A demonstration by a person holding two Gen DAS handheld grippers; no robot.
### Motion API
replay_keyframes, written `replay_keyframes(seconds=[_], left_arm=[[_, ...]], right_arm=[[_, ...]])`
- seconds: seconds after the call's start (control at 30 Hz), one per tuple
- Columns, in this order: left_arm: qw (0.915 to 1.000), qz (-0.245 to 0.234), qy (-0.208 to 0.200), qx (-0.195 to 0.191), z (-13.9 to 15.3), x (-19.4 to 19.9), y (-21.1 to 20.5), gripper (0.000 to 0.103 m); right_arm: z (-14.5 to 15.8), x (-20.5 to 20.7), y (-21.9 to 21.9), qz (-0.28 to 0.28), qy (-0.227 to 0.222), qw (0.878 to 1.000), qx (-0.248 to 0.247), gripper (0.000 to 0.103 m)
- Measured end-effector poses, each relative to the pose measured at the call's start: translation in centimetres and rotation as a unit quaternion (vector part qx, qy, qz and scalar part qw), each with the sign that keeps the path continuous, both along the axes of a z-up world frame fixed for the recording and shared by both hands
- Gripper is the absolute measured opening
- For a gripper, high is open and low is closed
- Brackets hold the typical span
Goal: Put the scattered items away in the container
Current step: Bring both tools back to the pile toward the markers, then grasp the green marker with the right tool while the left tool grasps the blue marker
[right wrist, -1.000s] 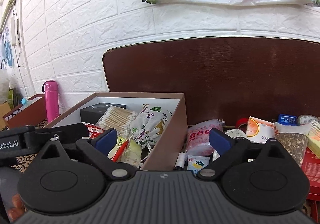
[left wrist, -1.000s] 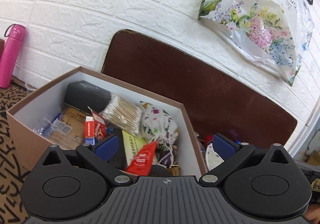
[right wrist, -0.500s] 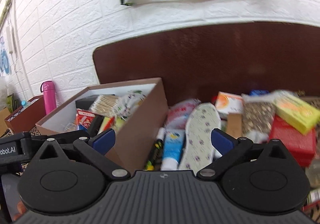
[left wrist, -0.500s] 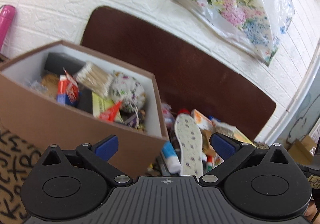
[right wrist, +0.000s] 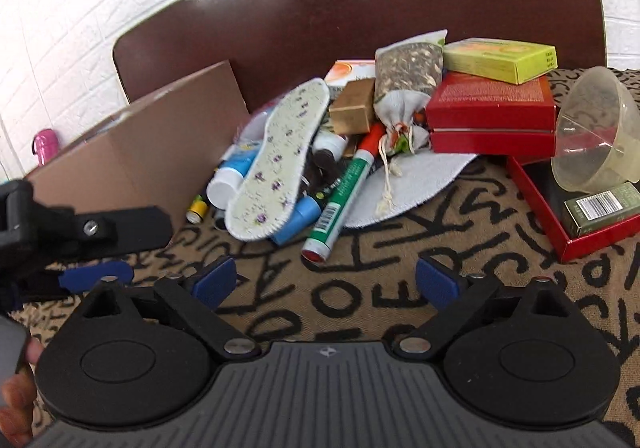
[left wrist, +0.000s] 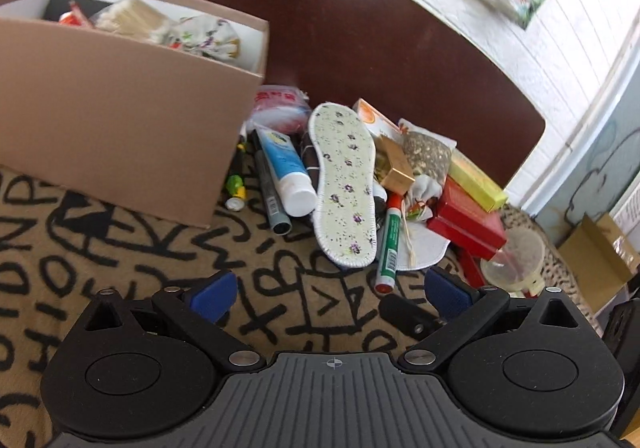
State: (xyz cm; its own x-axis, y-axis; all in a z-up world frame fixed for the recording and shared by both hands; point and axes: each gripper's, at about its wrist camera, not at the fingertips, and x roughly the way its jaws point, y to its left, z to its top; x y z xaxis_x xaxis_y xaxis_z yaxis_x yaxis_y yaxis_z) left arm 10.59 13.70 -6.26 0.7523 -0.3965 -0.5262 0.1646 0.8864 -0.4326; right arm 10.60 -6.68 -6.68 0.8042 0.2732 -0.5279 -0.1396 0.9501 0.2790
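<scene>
Box [left wrist: 120, 120] contents: left view only. Left tool [left wrist: 332, 296] spread; right tool [right wrist: 324, 280] closing, empty.

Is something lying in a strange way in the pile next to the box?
Yes. The floral insole lies tilted across the blue tube and other items, not flat. The clear plastic bowl is tipped on its side against the red boxes.

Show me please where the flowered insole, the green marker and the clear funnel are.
flowered insole [left wrist: 344, 184]: left wrist view, middle of its printed top face.
green marker [right wrist: 340, 192]: right wrist view, middle of its green barrel.
clear funnel [right wrist: 596, 128]: right wrist view, inside wall of its wide cone.
</scene>
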Motion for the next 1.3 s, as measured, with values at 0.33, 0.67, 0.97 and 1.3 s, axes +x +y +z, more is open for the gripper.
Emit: replay_keyframes(seconds=[0.33, 0.67, 0.97, 1.3], left_arm=[[0.9998, 0.001, 0.004, 0.019, -1.5, 3.0, -1.7, 0.081], [0.9989, -0.046, 0.004, 0.004, -2.6, 4.4, -2.8, 0.039], [0.9978, -0.064, -0.009, 0.013, -3.0, 4.3, -2.6, 0.048], [0.9949, -0.071, -0.048, 0.053, -2.5, 5.9, -5.4, 0.051]], right_arm=[[-0.3, 1.3, 0.6, -0.021, -0.004, 0.999, -0.026, 0.069], [-0.5, 1.6, 0.2, -0.049, -0.007, 0.999, -0.022, 0.051], [-0.5, 0.9, -1.8, -0.084, -0.006, 0.996, 0.009, 0.038], [-0.8, 0.9, -2.6, -0.081, -0.006, 0.996, 0.036, 0.037]])
